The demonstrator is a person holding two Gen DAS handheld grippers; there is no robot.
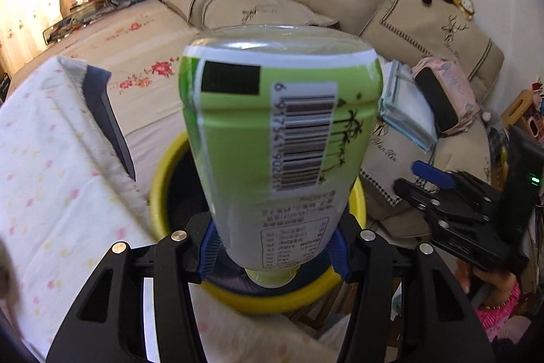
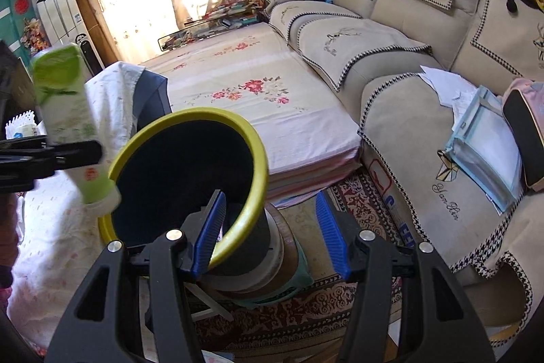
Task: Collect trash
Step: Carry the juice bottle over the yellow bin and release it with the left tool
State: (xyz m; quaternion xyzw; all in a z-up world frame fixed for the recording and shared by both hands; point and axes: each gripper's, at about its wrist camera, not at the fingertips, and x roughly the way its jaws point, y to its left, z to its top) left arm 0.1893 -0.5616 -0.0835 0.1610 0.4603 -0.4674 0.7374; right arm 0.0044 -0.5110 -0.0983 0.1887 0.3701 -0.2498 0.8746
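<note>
The left gripper [image 1: 273, 256] is clamped on a green-labelled plastic bottle [image 1: 272, 138], its blue ribbed pads pressing the bottle's lower sides near the neck, so that the bottle hangs cap downward with its clear base pointing away from the camera and a barcode facing up. The bottle is held directly over the dark mouth of a round bin with a yellow rim [image 1: 159, 172], which shows behind and beneath it. In the right wrist view the same bottle [image 2: 64, 111] appears at the left edge, tilted, with its cap close above the bin's yellow rim [image 2: 190, 118]. The right gripper [image 2: 270, 233] stands with its jaws apart and nothing pressed between them; its left blue pad lies just inside the bin's near rim and the other pad outside it, over a stack of round containers below. The bin stands beside a white cloth with small pastel dots [image 1: 51, 159]. Behind it lies a flat cushion with red flower print [image 2: 251, 91], and a beige sofa with houndstooth-trimmed covers [image 2: 391, 16] runs along the right side.
</note>
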